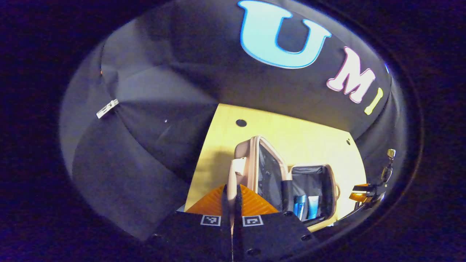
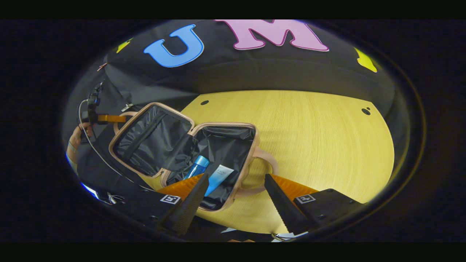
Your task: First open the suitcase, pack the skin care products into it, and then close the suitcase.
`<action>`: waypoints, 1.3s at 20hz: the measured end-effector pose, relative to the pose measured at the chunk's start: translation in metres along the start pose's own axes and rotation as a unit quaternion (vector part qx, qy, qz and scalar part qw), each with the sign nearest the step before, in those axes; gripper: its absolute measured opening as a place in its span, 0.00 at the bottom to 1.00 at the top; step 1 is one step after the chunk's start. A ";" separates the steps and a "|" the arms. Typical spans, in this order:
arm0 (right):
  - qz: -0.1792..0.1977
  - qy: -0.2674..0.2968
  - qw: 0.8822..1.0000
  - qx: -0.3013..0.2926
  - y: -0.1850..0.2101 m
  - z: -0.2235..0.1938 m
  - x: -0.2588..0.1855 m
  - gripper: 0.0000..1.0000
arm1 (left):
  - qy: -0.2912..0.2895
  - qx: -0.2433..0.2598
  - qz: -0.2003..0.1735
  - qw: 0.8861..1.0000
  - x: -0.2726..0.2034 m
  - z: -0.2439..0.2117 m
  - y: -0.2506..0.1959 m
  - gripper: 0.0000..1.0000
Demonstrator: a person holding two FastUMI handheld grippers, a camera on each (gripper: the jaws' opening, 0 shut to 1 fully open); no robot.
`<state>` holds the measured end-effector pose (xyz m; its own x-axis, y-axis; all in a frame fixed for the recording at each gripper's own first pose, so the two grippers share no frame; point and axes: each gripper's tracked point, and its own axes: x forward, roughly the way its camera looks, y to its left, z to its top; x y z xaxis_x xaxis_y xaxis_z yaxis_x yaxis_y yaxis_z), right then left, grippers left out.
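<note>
The suitcase (image 2: 204, 160) is seen lying open on the yellow table (image 2: 320, 145). Its lid (image 2: 149, 143) is tipped up and back. Two skin care products are lying in the bottom half: a blue bottle (image 2: 196, 167) and a white and blue tube (image 2: 218, 176), side by side.

The left gripper (image 1: 231, 203) is clenched on a pale strap or handle at the edge of the lid (image 1: 267, 171), with both fingers pressed on it. The right gripper (image 2: 233, 200) is released, with its fingers spread wide, just above the near edge of the suitcase and its round handle (image 2: 271, 163).

The packing looks done, so the lid is probably about to be shut. A few things could go wrong. The strap is thin, so it could slip out of the fingers and the lid could drop hard or fall back open. The bottle or tube could be pinched at the rim if either is leaning up. The whole suitcase could be slid along the table if the bottom half is not held down.
</note>
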<state>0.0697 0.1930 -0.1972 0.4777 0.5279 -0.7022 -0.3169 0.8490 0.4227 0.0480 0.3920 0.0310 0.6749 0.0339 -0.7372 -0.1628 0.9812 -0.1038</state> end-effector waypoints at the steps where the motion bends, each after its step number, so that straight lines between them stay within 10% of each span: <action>1: 0.003 -0.006 1.000 -0.004 -0.004 0.002 -0.006 0.98 | -0.010 0.005 -0.014 1.000 -0.008 0.008 -0.024 0.07; 8: 0.008 -0.037 0.999 -0.018 -0.038 0.002 -0.052 0.98 | -0.054 0.056 -0.141 0.987 -0.023 0.020 -0.208 0.07; 15: -0.022 -0.071 0.997 -0.003 -0.092 -0.008 -0.106 0.98 | -0.003 0.046 -0.226 0.973 0.053 -0.065 -0.373 0.11; 26: -0.061 -0.069 0.996 0.017 -0.164 -0.046 -0.158 0.98 | 0.139 0.076 -0.100 0.982 0.176 -0.213 -0.436 0.10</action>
<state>0.0085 -0.0310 -0.1819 0.6202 0.4172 -0.6643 -0.2236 0.9057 0.3601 0.0846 -0.0703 -0.1961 0.4568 -0.1938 -0.8682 0.0768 0.9809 -0.1786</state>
